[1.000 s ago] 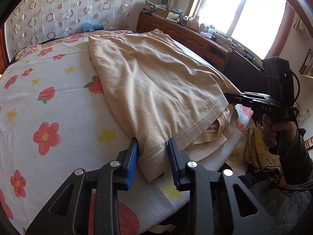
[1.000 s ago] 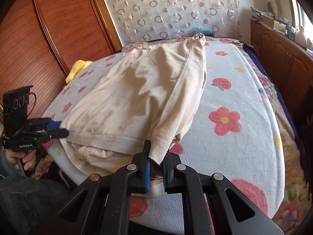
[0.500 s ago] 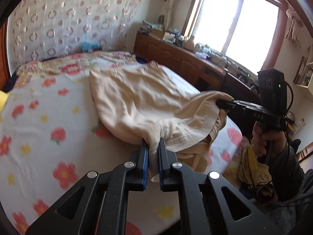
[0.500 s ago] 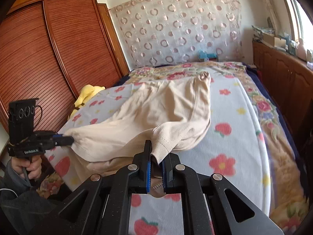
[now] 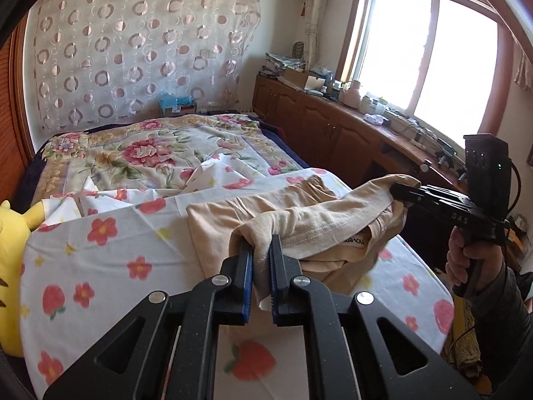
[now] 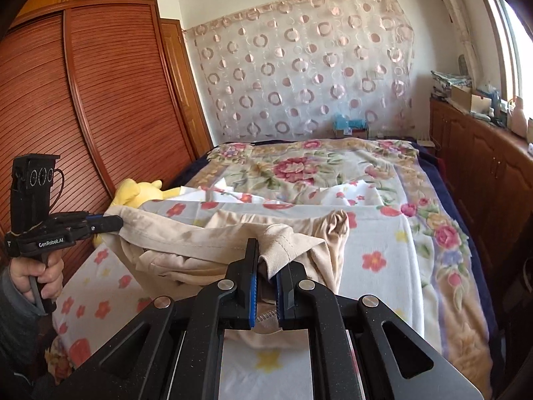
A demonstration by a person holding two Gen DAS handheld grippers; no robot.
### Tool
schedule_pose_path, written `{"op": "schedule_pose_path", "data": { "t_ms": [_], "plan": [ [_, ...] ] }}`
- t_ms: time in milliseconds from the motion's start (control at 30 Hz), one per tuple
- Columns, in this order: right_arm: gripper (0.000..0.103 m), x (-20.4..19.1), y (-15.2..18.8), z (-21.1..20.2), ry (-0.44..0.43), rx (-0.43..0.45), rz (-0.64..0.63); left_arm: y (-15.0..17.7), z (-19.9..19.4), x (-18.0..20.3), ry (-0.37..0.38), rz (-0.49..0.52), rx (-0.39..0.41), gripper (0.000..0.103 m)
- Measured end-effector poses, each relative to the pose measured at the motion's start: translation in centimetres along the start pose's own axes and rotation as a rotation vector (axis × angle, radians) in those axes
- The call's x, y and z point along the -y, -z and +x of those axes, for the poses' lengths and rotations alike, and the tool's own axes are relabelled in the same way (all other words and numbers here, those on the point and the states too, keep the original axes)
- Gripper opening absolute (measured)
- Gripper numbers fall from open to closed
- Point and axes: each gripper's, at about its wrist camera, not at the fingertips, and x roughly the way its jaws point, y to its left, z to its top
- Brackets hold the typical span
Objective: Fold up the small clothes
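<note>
A beige shirt (image 5: 299, 223) lies on the white flowered sheet, with its near hem lifted off the bed. My left gripper (image 5: 261, 250) is shut on the hem's left corner. My right gripper (image 6: 266, 263) is shut on the hem's right corner; it also shows in the left wrist view (image 5: 399, 188). The hem (image 6: 186, 236) hangs stretched between the two grippers above the rest of the shirt. The left gripper shows at the left of the right wrist view (image 6: 113, 221). The far part of the shirt (image 6: 299, 223) still rests on the bed.
A yellow plush toy (image 6: 143, 191) lies at the bed's left side by the wooden wardrobe (image 6: 100, 100). A flowered quilt (image 5: 160, 153) covers the far bed. A wooden cabinet (image 5: 333, 126) with clutter runs under the window on the right.
Both grippers have risen with the shirt's near hem, which now hangs off the bed. The left gripper closed on the hem corner a second ago.
</note>
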Motion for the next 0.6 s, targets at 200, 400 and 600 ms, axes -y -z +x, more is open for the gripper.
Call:
{"op": "schedule_pose_path", "data": {
  "t_ms": [200, 400, 600],
  "plan": [
    [0.008, 1.0, -1.4, 5.7, 0.024, -0.059, -0.025, -1.5, 6.2, -3.3, -0.010, -0.028, -0.071, 0.009],
    [0.008, 2.5, -3.0, 8.8, 0.016, -0.101, 0.009, -2.2, 10.2, -5.2, -0.001, -0.046, -0.135, 0.009],
    [0.022, 2.6, -4.1, 8.6, 0.039, -0.115, 0.008, -1.9, 11.1, -5.7, -0.002, -0.041, -0.176, 0.033]
  ]
}}
